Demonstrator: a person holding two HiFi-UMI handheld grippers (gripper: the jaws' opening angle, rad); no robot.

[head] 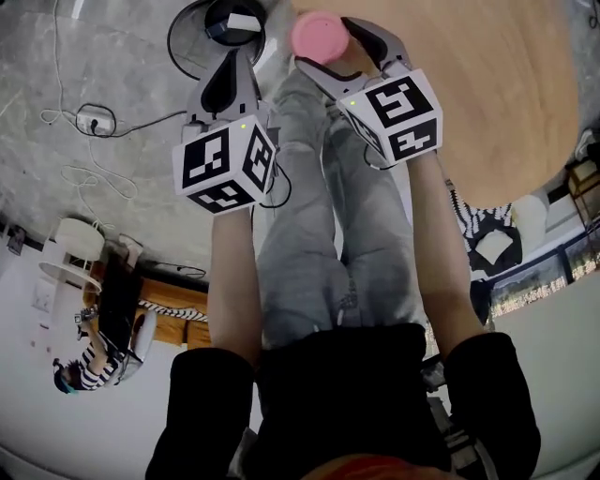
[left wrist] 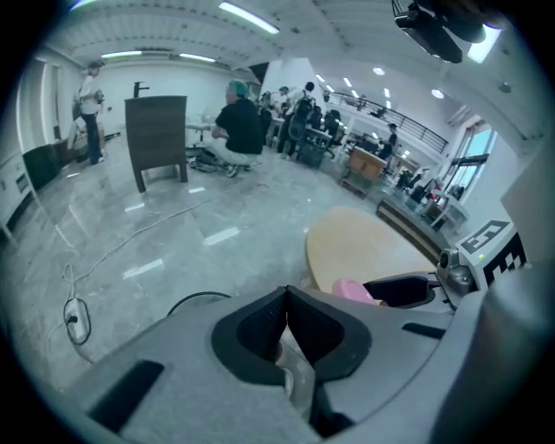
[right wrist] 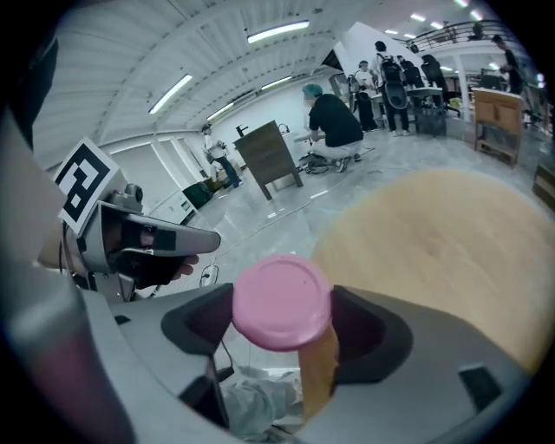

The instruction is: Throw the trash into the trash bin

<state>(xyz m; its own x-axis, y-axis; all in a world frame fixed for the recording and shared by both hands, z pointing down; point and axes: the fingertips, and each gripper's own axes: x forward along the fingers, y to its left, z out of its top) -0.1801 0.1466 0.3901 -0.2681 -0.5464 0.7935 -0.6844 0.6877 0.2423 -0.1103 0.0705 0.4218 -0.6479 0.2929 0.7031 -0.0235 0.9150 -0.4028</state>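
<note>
The right gripper point(head: 339, 42) holds a pot point(head: 319, 36) with a pink lid. In the right gripper view its two jaws squeeze the pot point(right wrist: 282, 299) from both sides, one at 9 o'clock and one at 3 o'clock. The pink lid faces the camera. A bit of orange-brown shows under the lid.

The left gripper point(head: 230, 70) holds nothing. In the left gripper view its two dark jaws are pressed together at the tips point(left wrist: 286, 295).

In the head view the pot is up at 12 o'clock, held in the air. The left gripper is just beside it, at 11 o'clock. The two grippers are near each other but do not touch. Each has a cube with black and white squares on it.

A big round wooden table point(head: 497, 94) fills the corner at 1 o'clock. The pot is near its edge, over the grey floor point(head: 94, 56). A dark round thing point(head: 234, 19) with something white in it sits on the floor at 12 o'clock, just past the left gripper. I cannot tell what it is.

A plug box point(head: 94, 120) with thin wires lies on the floor at 10 o'clock. The person's legs in grey trousers point(head: 319, 234) are in the middle, under both grippers.
</note>
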